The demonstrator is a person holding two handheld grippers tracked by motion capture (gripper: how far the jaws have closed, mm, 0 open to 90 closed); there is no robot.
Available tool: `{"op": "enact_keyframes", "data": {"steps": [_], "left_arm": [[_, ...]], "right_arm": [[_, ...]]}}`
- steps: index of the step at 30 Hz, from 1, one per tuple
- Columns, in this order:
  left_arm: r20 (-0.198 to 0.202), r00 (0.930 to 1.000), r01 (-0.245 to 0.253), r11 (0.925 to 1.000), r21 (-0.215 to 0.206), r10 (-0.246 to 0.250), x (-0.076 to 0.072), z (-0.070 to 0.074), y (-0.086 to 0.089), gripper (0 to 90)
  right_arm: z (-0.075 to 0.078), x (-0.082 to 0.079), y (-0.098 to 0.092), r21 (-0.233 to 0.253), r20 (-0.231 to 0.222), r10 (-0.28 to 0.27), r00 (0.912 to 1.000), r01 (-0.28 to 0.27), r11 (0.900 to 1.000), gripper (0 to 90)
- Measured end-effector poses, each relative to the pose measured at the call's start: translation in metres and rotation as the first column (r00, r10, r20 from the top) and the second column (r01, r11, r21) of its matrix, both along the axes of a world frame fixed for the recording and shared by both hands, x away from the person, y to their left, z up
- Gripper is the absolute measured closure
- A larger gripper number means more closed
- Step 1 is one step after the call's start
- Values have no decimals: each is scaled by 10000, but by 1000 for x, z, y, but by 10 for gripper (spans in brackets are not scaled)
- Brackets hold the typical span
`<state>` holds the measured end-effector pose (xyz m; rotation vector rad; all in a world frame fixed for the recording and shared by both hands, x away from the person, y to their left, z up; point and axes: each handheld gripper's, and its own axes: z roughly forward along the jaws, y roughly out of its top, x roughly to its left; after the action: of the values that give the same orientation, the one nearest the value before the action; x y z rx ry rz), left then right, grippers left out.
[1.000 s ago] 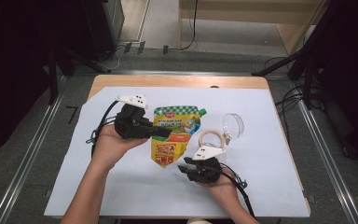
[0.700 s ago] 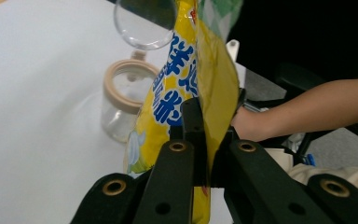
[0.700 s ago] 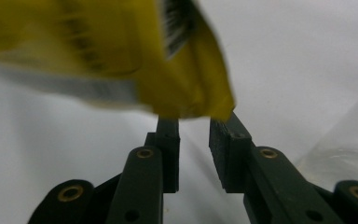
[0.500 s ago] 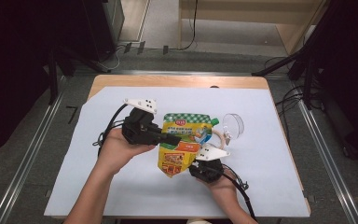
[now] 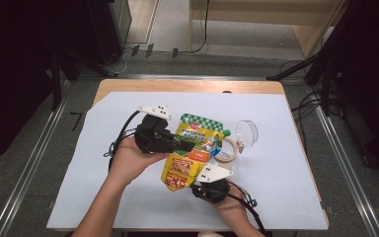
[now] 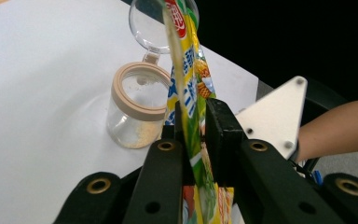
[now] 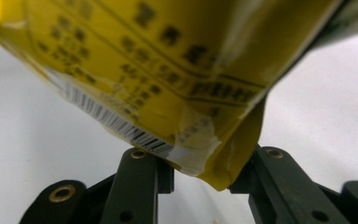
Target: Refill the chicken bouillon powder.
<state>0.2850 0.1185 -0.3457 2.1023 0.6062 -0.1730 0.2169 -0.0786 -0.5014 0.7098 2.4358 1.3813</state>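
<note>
Item: yellow-and-green printed pouch (image 5: 190, 155), held tilted above the white-covered desk (image 5: 286, 168) — dark lettering and a barcode on its yellow back, too blurred to read; red logo near the top, illegible

Left hand-held gripper (image 5: 190, 144): jaws pressed together on the pouch, pinching its upper part edge-on

Right hand-held gripper (image 5: 201, 185): jaws spread, the pouch's lower corner between them — contact cannot be told

Beside the pouch: clear jar (image 6: 137, 112) with beige rim, lid (image 6: 156, 21) hinged open, pale powder at the bottom
</note>
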Motion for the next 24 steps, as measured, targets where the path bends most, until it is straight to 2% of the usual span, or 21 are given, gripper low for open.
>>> {"op": "enact_keyframes", "data": {"steps": [4,9,16,24], "left_arm": [[-160,9999,-52,9999,-99,51,1,-3,-3,811],[-95,9999,-106,9999,136,107,0,-6,-8,783],[227,9996,-194,9995,262,188,0,-13,-15,715],[156,9994,-306,9990,318,301,0,-16,-20,691]], "right_arm": [[5,-6,5,-32,25,302,9995,-302,9995,711],[8,-11,11,-54,-81,628,9980,-629,9980,706],[11,-17,14,-4,-74,848,9964,-848,9964,710],[16,-21,18,192,-145,1138,9934,-1135,9934,700]]}}
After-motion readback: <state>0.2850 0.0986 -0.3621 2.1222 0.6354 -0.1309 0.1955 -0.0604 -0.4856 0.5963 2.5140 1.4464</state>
